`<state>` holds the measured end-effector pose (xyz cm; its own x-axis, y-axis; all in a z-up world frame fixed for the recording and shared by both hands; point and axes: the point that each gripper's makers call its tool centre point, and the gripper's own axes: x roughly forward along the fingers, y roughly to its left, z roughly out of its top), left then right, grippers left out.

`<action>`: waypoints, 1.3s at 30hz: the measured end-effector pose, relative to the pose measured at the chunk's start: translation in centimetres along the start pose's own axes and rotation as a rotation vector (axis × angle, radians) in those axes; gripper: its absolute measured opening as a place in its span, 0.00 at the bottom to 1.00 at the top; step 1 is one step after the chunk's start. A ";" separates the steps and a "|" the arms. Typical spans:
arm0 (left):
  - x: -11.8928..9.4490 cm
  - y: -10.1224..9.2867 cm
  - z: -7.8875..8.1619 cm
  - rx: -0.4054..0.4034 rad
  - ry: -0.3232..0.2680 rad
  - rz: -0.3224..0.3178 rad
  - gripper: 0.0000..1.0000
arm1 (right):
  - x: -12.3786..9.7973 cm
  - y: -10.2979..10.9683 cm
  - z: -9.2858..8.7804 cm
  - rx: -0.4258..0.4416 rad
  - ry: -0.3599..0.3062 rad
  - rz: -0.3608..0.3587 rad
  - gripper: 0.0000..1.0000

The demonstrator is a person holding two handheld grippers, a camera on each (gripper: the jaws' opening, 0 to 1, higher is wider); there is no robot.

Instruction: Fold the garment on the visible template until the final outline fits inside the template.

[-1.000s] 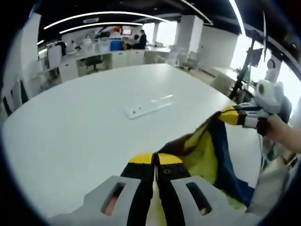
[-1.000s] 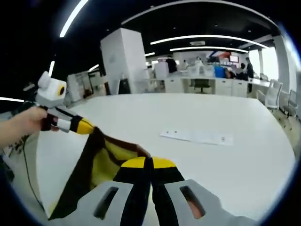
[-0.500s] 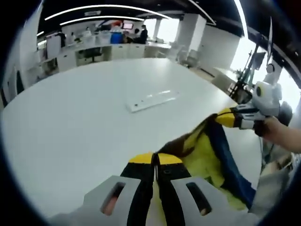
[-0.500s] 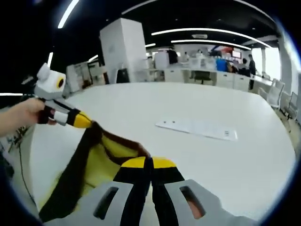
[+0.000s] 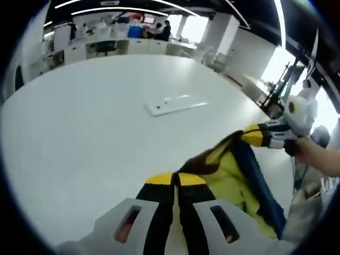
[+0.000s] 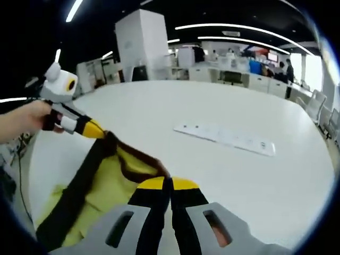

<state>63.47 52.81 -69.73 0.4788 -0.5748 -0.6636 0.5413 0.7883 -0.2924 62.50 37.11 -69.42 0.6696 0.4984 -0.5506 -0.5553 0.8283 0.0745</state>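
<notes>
Since a second earlier the garment (image 5: pixel 234 175) had dropped lower over the table (image 5: pixel 79 122), more of its yellow showing. The left gripper (image 5: pixel 175 179) was clamped on one dark edge, and the right gripper (image 6: pixel 169 183) pinched another, the cloth slung between them above the tabletop. Farther off lay a white strip (image 6: pixel 226 137), with desks (image 5: pixel 122 45) at the back of the office

Bright, even illumination from ceiling light strips (image 5: pixel 127 9). Windows (image 5: pixel 276 64) overexposed, glaring. Counter (image 5: pixel 79 117) shows soft sheen, faint shadows. Strong fisheye curvature at edges; background desks slightly soft, mild motion blur.
</notes>
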 end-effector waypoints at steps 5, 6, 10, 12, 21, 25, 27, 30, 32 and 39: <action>1.0 0.8 -0.4 -0.015 0.010 0.010 0.00 | 1.4 -0.6 0.0 -0.009 0.018 0.012 0.03; 1.1 1.1 -0.4 -0.020 0.011 0.017 0.00 | 1.7 -0.7 0.0 -0.012 0.024 0.014 0.03; 1.8 1.8 -0.6 -0.034 0.019 0.024 0.00 | 2.7 -0.9 0.0 -0.019 0.039 0.023 0.03; 2.1 2.1 -0.6 -0.040 0.022 0.028 0.00 | 3.2 -1.0 0.1 -0.020 0.038 0.028 0.03; 3.7 3.0 -0.6 -0.031 0.061 0.027 0.00 | 5.2 -2.0 -0.6 0.013 0.072 0.034 0.03; 4.3 3.2 -0.3 -0.030 0.067 0.028 0.00 | 6.0 -2.5 -0.9 0.012 0.092 0.032 0.03; 4.6 3.4 -0.1 -0.025 0.071 0.031 0.00 | 6.3 -2.7 -1.0 0.003 0.102 0.027 0.03; 4.9 3.6 0.1 -0.020 0.076 0.036 0.00 | 6.7 -2.9 -1.0 -0.004 0.108 0.026 0.03; 5.1 3.8 0.1 -0.021 0.076 0.042 0.00 | 7.0 -3.1 -1.1 -0.022 0.116 0.024 0.03; 6.0 4.9 0.0 -0.015 0.082 0.087 0.05 | 7.9 -3.7 -1.4 -0.102 0.147 0.020 0.04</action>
<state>68.94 53.22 -75.16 0.4647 -0.4850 -0.7409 0.4893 0.8379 -0.2417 69.12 37.65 -75.19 0.5827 0.4652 -0.6663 -0.6196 0.7849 0.0062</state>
